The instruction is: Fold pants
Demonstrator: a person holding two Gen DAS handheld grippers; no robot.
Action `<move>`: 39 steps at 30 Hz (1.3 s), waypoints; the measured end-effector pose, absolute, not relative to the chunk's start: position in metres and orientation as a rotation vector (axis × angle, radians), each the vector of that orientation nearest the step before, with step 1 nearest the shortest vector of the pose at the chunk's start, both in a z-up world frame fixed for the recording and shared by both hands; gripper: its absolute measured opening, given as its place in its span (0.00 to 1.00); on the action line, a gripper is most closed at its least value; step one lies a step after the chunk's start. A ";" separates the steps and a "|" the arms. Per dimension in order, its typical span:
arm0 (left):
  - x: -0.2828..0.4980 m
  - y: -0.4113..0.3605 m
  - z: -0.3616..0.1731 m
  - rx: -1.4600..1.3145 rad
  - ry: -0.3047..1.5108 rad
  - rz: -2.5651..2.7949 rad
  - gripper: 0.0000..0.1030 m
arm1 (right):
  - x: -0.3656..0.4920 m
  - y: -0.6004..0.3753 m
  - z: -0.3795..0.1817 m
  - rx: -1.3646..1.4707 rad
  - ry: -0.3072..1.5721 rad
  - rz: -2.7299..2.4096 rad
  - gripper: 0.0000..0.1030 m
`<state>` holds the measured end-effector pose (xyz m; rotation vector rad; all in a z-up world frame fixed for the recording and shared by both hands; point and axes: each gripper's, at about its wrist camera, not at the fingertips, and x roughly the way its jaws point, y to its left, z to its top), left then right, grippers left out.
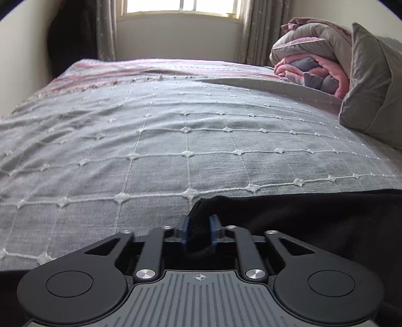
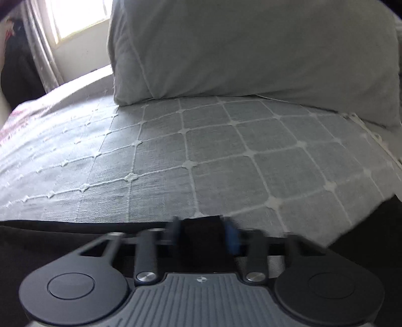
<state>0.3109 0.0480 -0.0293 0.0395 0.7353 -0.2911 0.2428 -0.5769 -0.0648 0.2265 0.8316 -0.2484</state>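
Pants [image 1: 314,221] of black cloth are spread along the near edge of the bed [image 1: 176,140], lying on its grey bedspread stitched in a white grid. In the left wrist view the black cloth fills the lower right, its edge running from the hand-held gripper out to the right border. In the right wrist view the same pants [image 2: 62,239] are seen filling the lower left instead, with a dark corner also at the lower right.

Only the left wrist view shows the far side of the bed, where a pink patterned sheet [image 1: 105,70] is exposed beyond the bedspread, and a window [image 1: 181,6] is flanked by curtains. A folded stack of pink and grey quilts [image 1: 314,63] is seen there at the right, beside a grey pillow [image 1: 371,95]. In the right wrist view the pillow [image 2: 251,50] is seen much closer, filling the upper part, and the quilts are hidden.

The left hand-held gripper [image 1: 199,232] is clamped on a fold of the pants, black cloth being pinched between its blue pads. The right hand-held gripper [image 2: 203,234] is blurred; its jaws stand slightly apart over the edge of the pants, with dark cloth between them, and it cannot be told whether the pads press on it.
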 end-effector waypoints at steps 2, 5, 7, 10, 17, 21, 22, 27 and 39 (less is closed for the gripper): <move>0.309 0.048 -0.025 0.022 0.719 -0.292 0.01 | 0.251 -0.561 -0.060 0.104 0.864 -0.254 0.16; 0.309 0.057 -0.020 -0.046 0.700 -0.282 0.00 | 0.259 -0.539 -0.039 -0.092 0.833 -0.316 0.13; 0.313 0.056 -0.023 -0.043 0.702 -0.264 0.00 | 0.265 -0.537 -0.022 -0.127 0.795 -0.340 0.13; 0.312 0.045 -0.036 -0.006 0.700 -0.243 0.00 | 0.292 -0.539 -0.025 -0.140 0.816 -0.368 0.13; 0.309 0.096 -0.015 -0.245 0.729 -0.211 0.29 | 0.302 -0.530 -0.056 -0.239 0.807 -0.530 0.44; 0.259 0.174 0.020 -0.386 0.675 -0.111 0.50 | 0.244 -0.532 -0.013 -0.080 0.689 -0.530 0.70; 0.241 0.199 0.025 -0.423 0.666 -0.071 0.56 | 0.230 -0.533 -0.005 -0.017 0.679 -0.495 0.70; 0.144 0.313 0.031 -0.554 0.645 0.264 0.84 | 0.161 -0.517 0.021 0.226 0.694 -0.367 0.73; 0.078 0.329 -0.023 -0.850 0.706 0.306 0.88 | 0.150 -0.335 0.023 0.261 0.752 0.013 0.80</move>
